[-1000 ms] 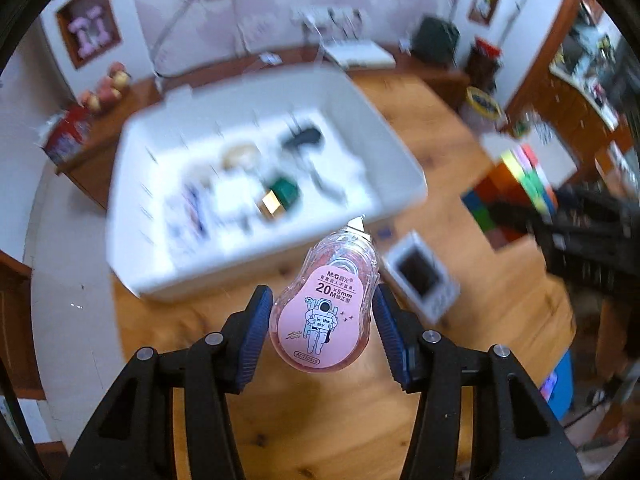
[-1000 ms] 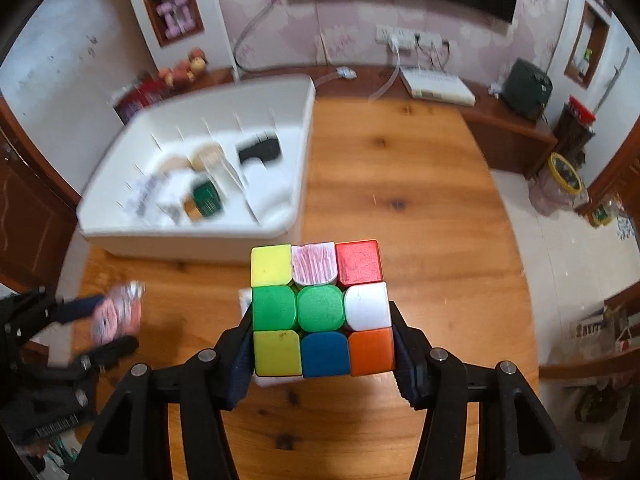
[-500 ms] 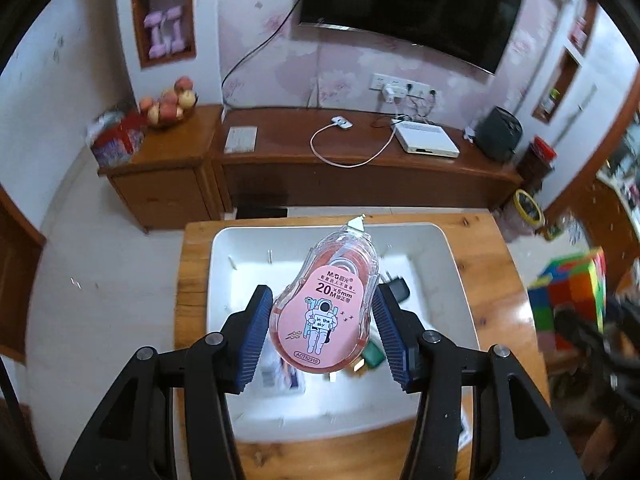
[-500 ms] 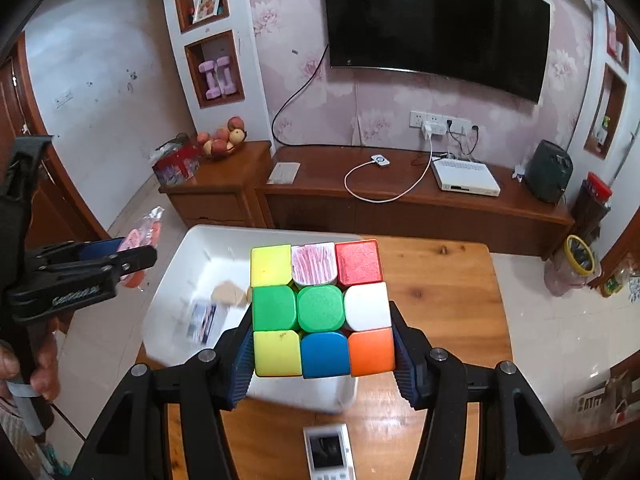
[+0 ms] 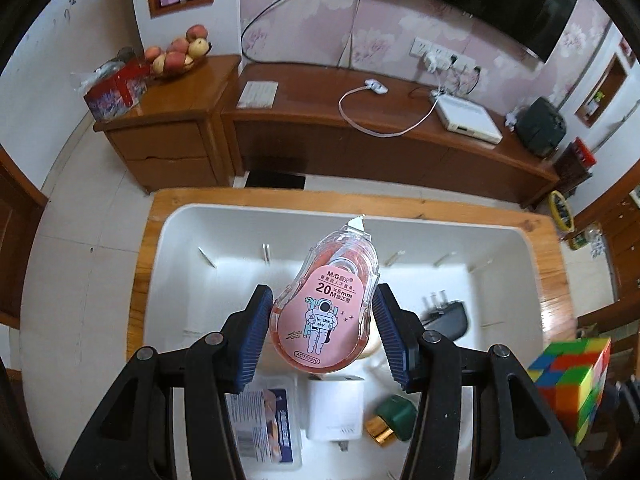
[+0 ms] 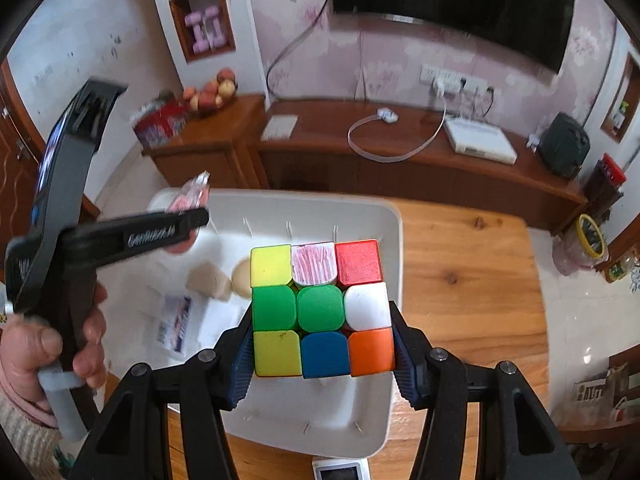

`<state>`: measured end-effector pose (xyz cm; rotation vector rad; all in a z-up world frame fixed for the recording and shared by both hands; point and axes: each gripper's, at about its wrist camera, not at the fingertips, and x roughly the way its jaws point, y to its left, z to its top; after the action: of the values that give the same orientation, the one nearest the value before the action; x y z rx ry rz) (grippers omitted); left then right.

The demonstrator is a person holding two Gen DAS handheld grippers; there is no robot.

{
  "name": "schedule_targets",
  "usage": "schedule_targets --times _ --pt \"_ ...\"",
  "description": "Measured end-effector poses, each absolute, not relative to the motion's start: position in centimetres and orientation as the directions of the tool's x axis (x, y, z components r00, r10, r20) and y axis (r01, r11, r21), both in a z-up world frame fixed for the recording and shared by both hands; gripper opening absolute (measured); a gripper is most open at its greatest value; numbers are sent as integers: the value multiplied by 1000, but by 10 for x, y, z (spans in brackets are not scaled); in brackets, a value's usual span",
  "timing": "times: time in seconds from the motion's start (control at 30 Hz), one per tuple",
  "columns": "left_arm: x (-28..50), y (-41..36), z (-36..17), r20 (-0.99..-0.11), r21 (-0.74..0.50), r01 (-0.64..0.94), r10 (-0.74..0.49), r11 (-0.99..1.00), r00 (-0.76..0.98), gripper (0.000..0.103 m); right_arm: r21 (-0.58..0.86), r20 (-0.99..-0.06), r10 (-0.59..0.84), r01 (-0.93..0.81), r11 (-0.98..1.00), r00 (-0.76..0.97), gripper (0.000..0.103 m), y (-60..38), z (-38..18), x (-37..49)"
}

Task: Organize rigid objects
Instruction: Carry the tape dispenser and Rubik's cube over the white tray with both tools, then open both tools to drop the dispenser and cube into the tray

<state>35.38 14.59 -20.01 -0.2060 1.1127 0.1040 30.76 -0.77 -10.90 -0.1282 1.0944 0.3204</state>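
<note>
Now the left hand-held gripper grasps the pink correction tape above the white bin, probably to drop it inside. The right hand-held gripper is clenched on the puzzle cube, also over the bin for the same purpose.

The correction tape has a clear glossy plastic shell with a matt pink paper label. The cube is smooth plastic. The tray is matt white plastic; the table is varnished wood. The fingers carry ribbed blue pads.
</note>
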Motion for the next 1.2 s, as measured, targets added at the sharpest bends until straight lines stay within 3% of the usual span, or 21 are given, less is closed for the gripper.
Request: schedule_targets --times 0.4,0.5,0.6,1.2 --pt "366 141 -231 -935 -81 -198 -6 977 355 57 -10 -941 129 -406 914 314 59 21 -171 299" --pt "367 140 -232 -940 -111 -200 -38 974 338 70 10 -941 150 -419 908 304 59 21 -170 298" --pt "365 140 -226 -936 -144 -212 -64 967 346 78 1 -931 158 -428 904 330 70 21 -165 295" --pt "323 118 -161 -894 -193 -131 -120 972 432 78 26 -892 207 -413 910 402 72 7 -121 255"
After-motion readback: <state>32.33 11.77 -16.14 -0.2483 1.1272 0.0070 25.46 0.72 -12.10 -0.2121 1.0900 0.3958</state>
